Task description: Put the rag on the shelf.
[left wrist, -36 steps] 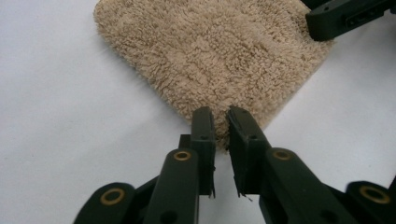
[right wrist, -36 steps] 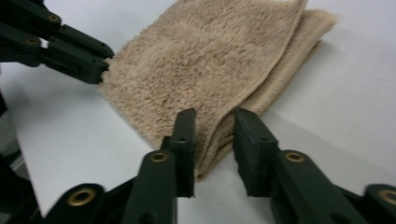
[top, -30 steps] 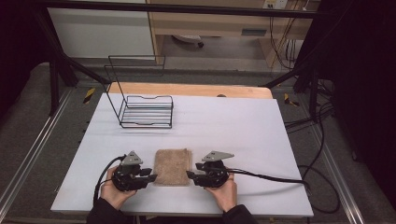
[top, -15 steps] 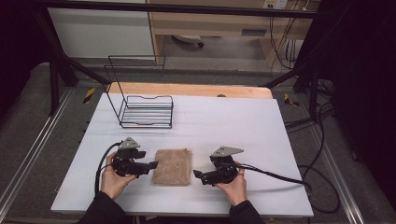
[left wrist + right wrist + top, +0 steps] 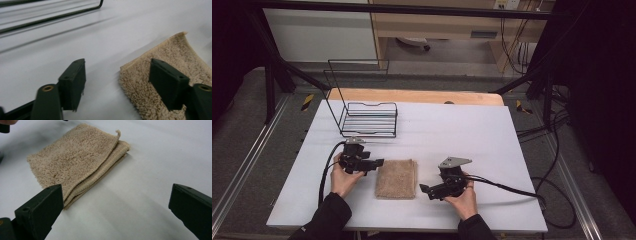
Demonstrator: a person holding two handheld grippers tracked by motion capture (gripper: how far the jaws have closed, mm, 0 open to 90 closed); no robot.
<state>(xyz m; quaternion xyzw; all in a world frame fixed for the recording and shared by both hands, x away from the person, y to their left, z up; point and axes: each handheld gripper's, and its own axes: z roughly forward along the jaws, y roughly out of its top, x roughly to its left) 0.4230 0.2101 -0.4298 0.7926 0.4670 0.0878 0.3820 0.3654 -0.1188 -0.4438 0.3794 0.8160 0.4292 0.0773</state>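
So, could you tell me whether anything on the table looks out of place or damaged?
Nothing stands out. The folded towel lies flat and square on the white table; one corner tip curls up slightly. The wire rack stands upright at the back left. Both grippers, left and right, sit beside the towel, jaws open.

In the left gripper view, the folded towel (image 5: 160,75) runs off the right and bottom edges, and one of the fingers (image 5: 170,85) hides part of it. The wire rack (image 5: 50,15) at the top is blurred and cut off. In the right gripper view, the left gripper (image 5: 5,127) is clipped to a dark scrap at the top left corner.
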